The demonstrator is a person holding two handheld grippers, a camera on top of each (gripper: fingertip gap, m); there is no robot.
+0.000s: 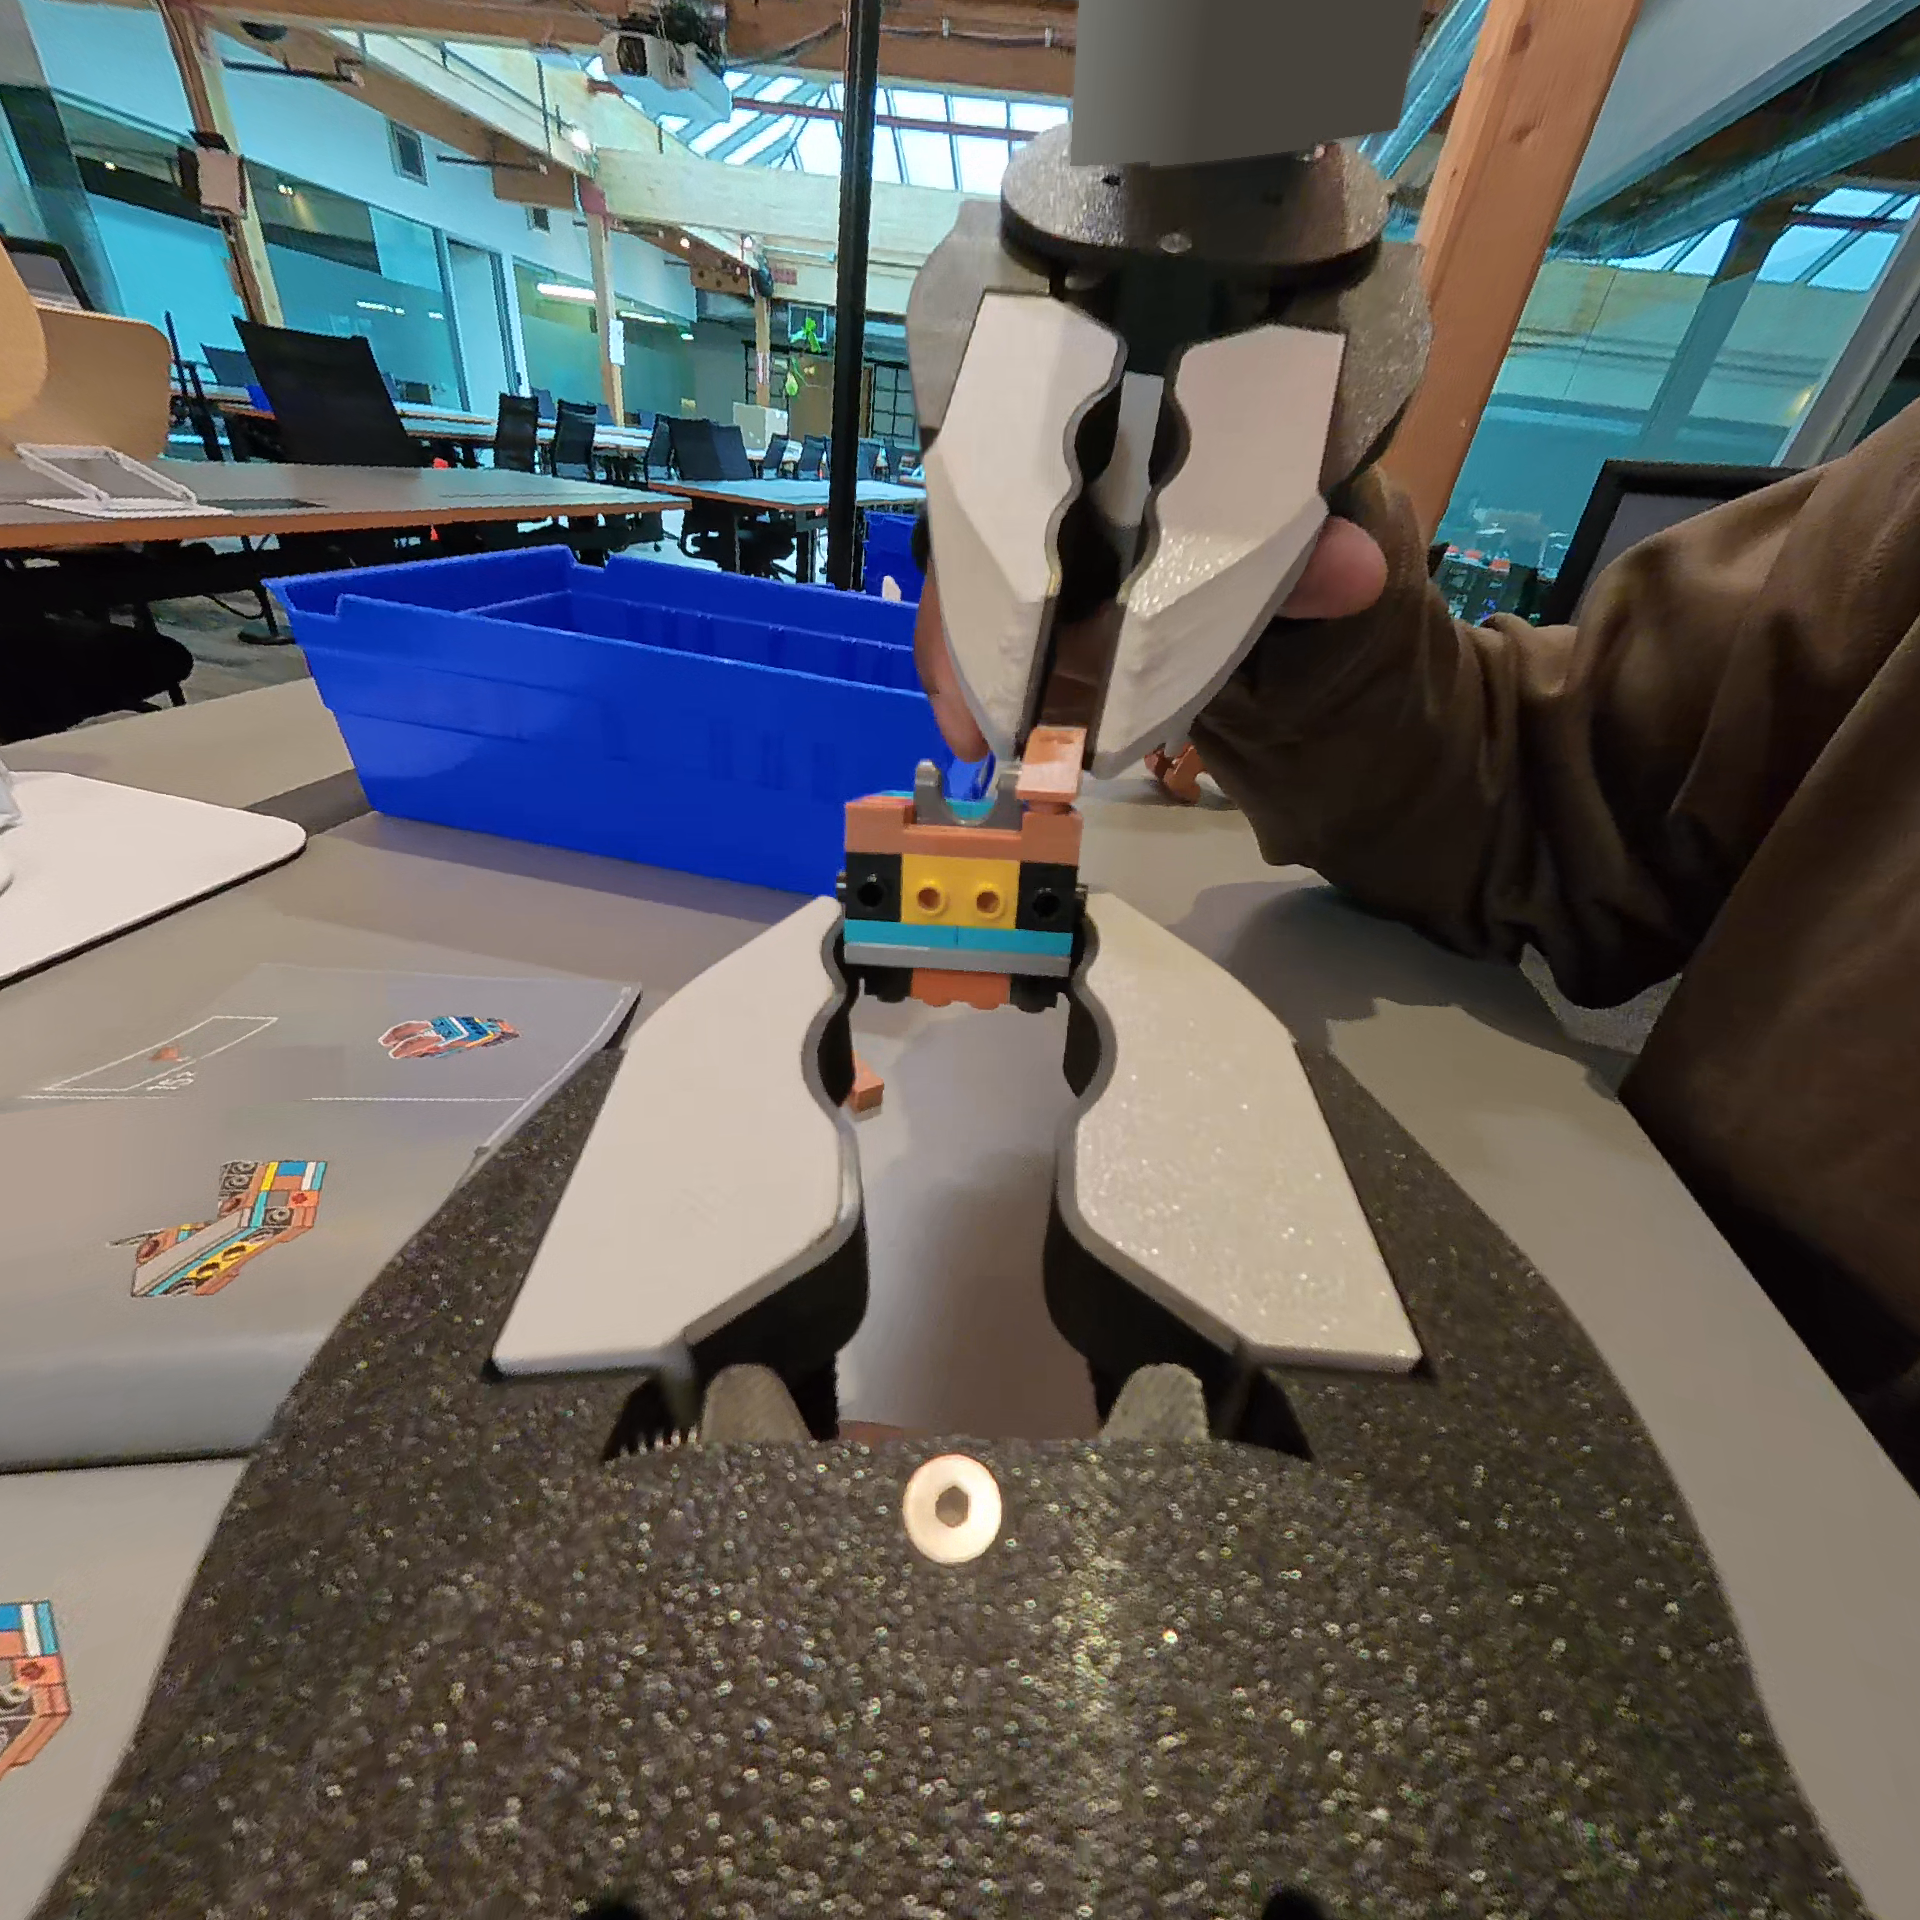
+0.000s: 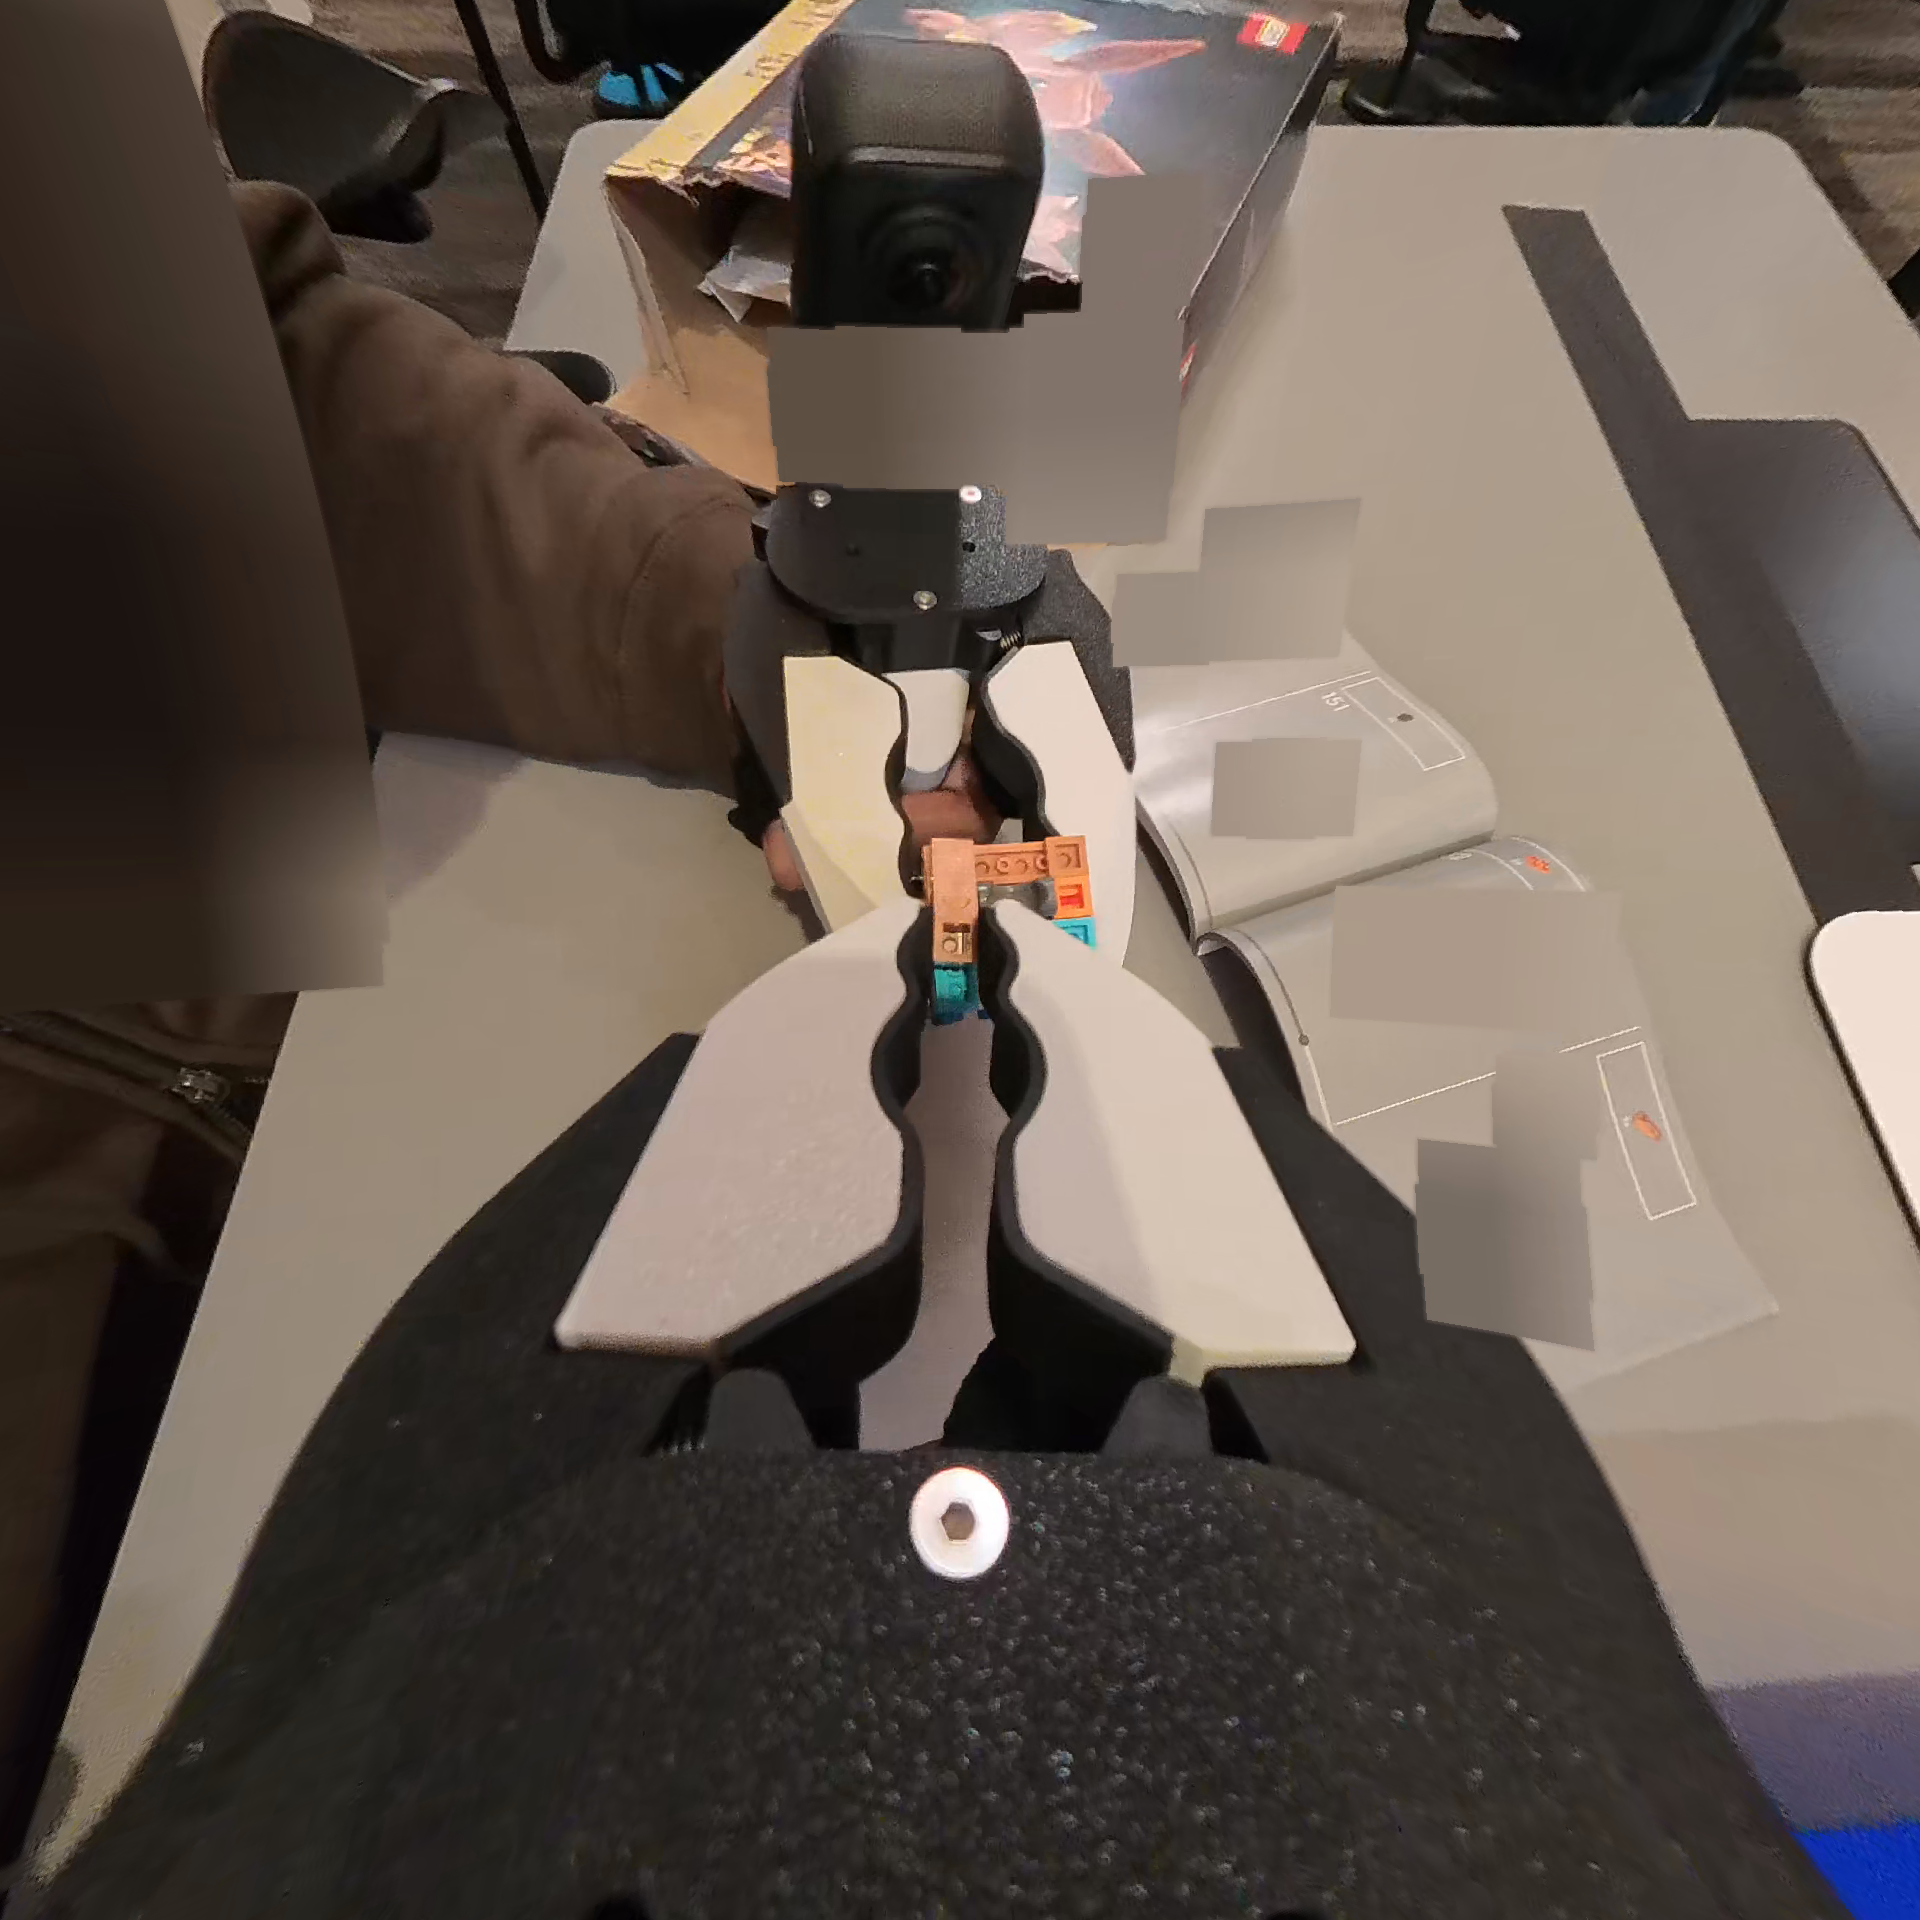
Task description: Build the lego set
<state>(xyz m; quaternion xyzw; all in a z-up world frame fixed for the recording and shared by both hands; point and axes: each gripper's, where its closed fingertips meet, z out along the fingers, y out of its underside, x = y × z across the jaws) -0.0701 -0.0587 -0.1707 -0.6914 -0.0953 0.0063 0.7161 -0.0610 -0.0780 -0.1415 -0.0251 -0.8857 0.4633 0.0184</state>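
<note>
Both grippers clenched: left gripper (image 1: 961, 935) around model (image 1: 961, 899), held above table (image 1: 1455, 1091); right gripper (image 1: 1049, 753) on brown piece (image 1: 1051, 764), touching model's top beside grey clip (image 1: 961, 805).

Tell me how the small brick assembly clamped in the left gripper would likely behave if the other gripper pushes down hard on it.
The brick assembly looks stiff, so it probably won't flex. It is stacked from many small layers, so a hard push might pop pieces loose. The left gripper pinches only its lower edges, so it may tilt as the right gripper presses the orange piece onto one top corner.
</note>
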